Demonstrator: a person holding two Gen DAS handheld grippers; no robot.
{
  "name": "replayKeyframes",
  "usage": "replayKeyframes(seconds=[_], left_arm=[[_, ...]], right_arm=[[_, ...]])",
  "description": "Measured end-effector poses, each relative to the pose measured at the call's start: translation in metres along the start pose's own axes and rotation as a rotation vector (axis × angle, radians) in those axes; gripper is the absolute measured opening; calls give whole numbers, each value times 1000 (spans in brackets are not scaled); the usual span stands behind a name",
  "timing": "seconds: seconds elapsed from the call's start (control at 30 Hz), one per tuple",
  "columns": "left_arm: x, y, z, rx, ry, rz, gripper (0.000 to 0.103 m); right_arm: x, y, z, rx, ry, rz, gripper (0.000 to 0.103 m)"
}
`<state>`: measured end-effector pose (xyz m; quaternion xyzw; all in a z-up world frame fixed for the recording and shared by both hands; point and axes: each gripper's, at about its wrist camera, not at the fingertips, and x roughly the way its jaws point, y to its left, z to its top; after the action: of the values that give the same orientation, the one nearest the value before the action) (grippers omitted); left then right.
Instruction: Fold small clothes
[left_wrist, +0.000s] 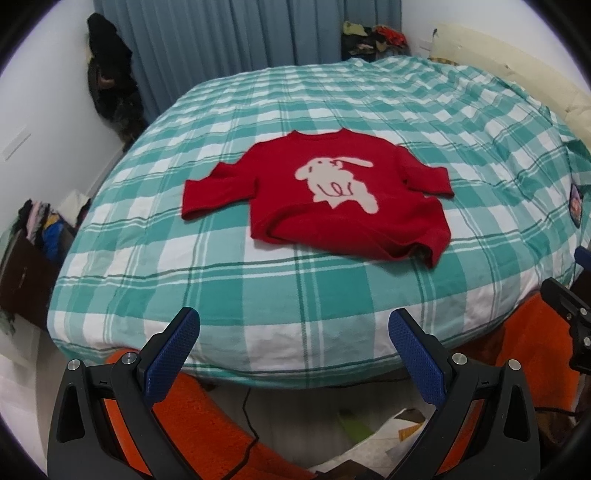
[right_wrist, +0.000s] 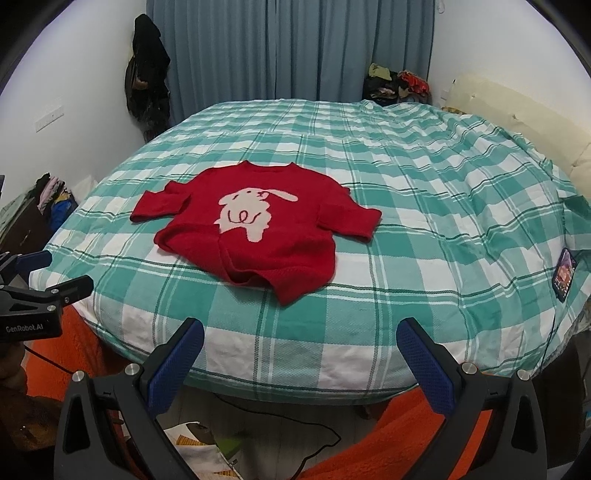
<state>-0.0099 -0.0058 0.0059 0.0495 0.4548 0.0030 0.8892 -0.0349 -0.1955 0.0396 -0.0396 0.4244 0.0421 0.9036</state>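
Note:
A small red sweater (left_wrist: 314, 195) with a cream rabbit on its front lies spread face up on the green-and-white plaid bed (left_wrist: 295, 295), sleeves out to both sides, hem a little rumpled. It also shows in the right wrist view (right_wrist: 255, 229). My left gripper (left_wrist: 293, 321) is open and empty, hovering off the bed's near edge, well short of the sweater. My right gripper (right_wrist: 299, 330) is open and empty, also at the near edge. The left gripper's body (right_wrist: 33, 299) shows at the left of the right wrist view.
A phone (right_wrist: 564, 275) lies on the bed's right side. An orange rug (right_wrist: 369, 443), a black cable (right_wrist: 295, 428) and papers (right_wrist: 199, 439) are on the floor below. Piles of clothes (right_wrist: 399, 83) sit by the curtain and on a dark cabinet (left_wrist: 26, 273) at the left.

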Motion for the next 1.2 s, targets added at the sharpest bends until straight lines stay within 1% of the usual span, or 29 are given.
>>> replayKeyframes(seconds=[0.13,0.33,0.53,1.07,1.2], left_arm=[[2,2,-1,-11,6,-1,102],[4,2,-3,-2,5,5,102],[9,2,-7,-5,19,9,102],[15,5,-9,-2,33,24,102],[15,4,-9,-2,33,23,102]], right_arm=[[2,0,0,-2,11,1,103],[1,8,1,-23,-1,-2,103],[7,14,-1,-42,20,-3,103],[14,17,-4,-40,38,8,103],[15,18,-4,-42,44,-1,103]])
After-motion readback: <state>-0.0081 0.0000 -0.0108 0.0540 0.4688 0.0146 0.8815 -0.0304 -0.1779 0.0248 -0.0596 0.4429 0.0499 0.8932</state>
